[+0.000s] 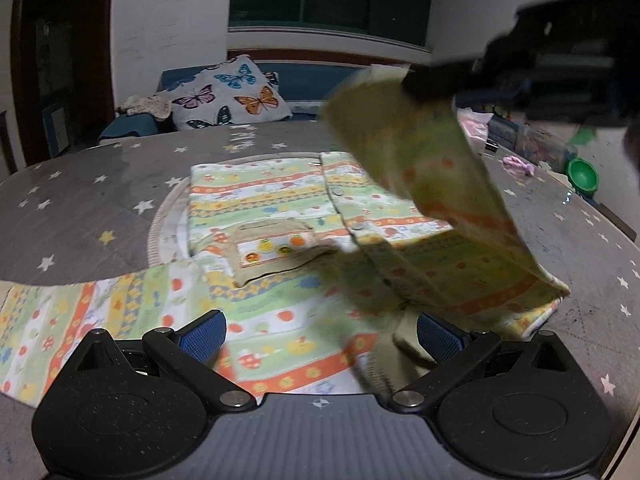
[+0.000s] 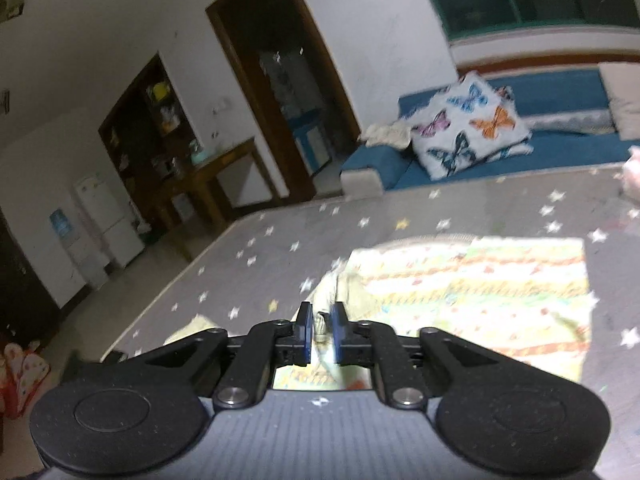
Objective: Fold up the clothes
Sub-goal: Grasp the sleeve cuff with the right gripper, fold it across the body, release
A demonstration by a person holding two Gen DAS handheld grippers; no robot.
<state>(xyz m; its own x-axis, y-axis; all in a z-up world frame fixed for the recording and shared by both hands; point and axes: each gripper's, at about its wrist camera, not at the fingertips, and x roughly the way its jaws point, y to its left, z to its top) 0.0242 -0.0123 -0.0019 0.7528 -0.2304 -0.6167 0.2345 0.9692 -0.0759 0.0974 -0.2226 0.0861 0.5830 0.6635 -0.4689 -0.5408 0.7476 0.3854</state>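
Observation:
A child's striped shirt (image 1: 260,200) with yellow, green and orange bands lies flat on the grey star-print table (image 1: 80,200). It has a beige chest pocket (image 1: 276,250). My left gripper (image 1: 320,334) is open and empty, low over the near edge of the shirt. My right gripper (image 1: 436,80) is shut on the shirt's right sleeve (image 1: 436,184) and holds it raised above the shirt body. In the right wrist view the right gripper (image 2: 321,330) pinches a strip of fabric, and the shirt (image 2: 480,292) lies below it.
A butterfly-print pillow (image 1: 228,94) lies on a blue sofa (image 1: 308,84) behind the table. A green bowl (image 1: 582,176) and pink items (image 1: 518,165) sit at the table's far right. A doorway and wooden shelves (image 2: 160,128) show at the left in the right wrist view.

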